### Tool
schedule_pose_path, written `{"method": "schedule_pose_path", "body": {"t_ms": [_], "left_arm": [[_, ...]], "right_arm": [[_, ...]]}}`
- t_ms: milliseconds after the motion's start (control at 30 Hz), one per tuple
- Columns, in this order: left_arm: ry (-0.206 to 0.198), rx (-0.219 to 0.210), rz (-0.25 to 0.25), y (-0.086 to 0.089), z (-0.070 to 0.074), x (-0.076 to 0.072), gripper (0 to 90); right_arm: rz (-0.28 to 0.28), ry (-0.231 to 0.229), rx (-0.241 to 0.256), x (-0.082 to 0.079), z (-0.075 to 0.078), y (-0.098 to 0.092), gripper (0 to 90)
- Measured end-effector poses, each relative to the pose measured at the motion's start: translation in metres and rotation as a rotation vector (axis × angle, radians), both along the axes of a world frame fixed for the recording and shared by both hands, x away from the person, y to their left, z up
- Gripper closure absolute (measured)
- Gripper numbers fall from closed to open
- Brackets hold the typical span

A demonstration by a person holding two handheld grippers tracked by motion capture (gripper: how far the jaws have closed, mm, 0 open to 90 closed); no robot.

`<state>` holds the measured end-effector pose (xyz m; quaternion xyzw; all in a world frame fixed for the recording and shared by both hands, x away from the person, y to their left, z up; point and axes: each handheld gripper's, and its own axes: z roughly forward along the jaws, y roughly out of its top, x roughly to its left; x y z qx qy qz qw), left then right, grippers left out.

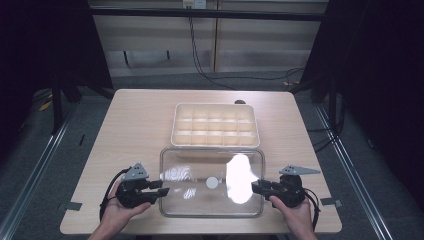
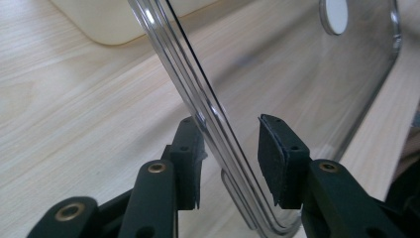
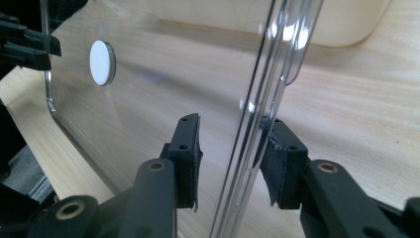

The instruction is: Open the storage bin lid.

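A clear plastic lid [image 1: 200, 170] with a white round disc [image 1: 212, 182] at its middle lies flat in front of a cream compartment tray [image 1: 174, 125]. My left gripper [image 1: 162, 189] is at the lid's left edge and my right gripper [image 1: 255, 187] at its right edge. In the left gripper view the open gripper [image 2: 230, 158] straddles the lid's rim [image 2: 213, 114], with a gap at the right jaw. In the right gripper view the gripper [image 3: 232, 158] is open around the rim [image 3: 257, 109]; one pad [image 3: 277, 153] touches it.
The wooden table [image 1: 135, 130] has bare surface left and right of the tray. The lid's far edge reaches the tray's front wall. Dark floor, rails and cables surround the table. The left gripper [image 3: 29, 42] shows beyond the lid in the right gripper view.
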<state>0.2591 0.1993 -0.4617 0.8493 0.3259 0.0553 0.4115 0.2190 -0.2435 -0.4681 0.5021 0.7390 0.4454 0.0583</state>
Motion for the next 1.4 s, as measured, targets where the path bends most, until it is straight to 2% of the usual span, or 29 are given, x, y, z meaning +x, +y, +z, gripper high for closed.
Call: {"method": "schedule_pose_path", "body": {"t_ms": [200,333,467,800,933,1167,1400], "left_arm": [[0.045,-0.031,-0.006,0.003,-0.005,0.006,62.8],[0.041,-0.02,-0.003,0.001,-0.007,0.007,60.6],[0.054,-0.03,-0.002,0.0,-0.009,0.008,59.7],[0.061,-0.025,0.003,-0.003,-0.011,0.012,57.6],[0.065,-0.001,-0.013,-0.004,-0.012,0.014,56.2],[0.08,-0.009,-0.006,-0.007,-0.015,0.015,54.3],[0.095,0.003,-0.028,-0.008,-0.016,0.014,53.5]], "right_arm": [[0.0,0.013,-0.003,0.002,-0.004,0.001,59.9],[0.001,0.023,-0.014,0.004,-0.006,0.001,58.2],[-0.001,0.027,-0.011,0.005,-0.007,0.002,57.6],[-0.004,0.042,-0.018,0.01,-0.011,0.002,54.6],[0.0,0.04,-0.04,0.011,-0.012,0.004,51.6],[0.003,0.06,-0.05,0.016,-0.017,0.006,48.0],[-0.001,0.073,-0.056,0.017,-0.019,0.005,45.1]]}}
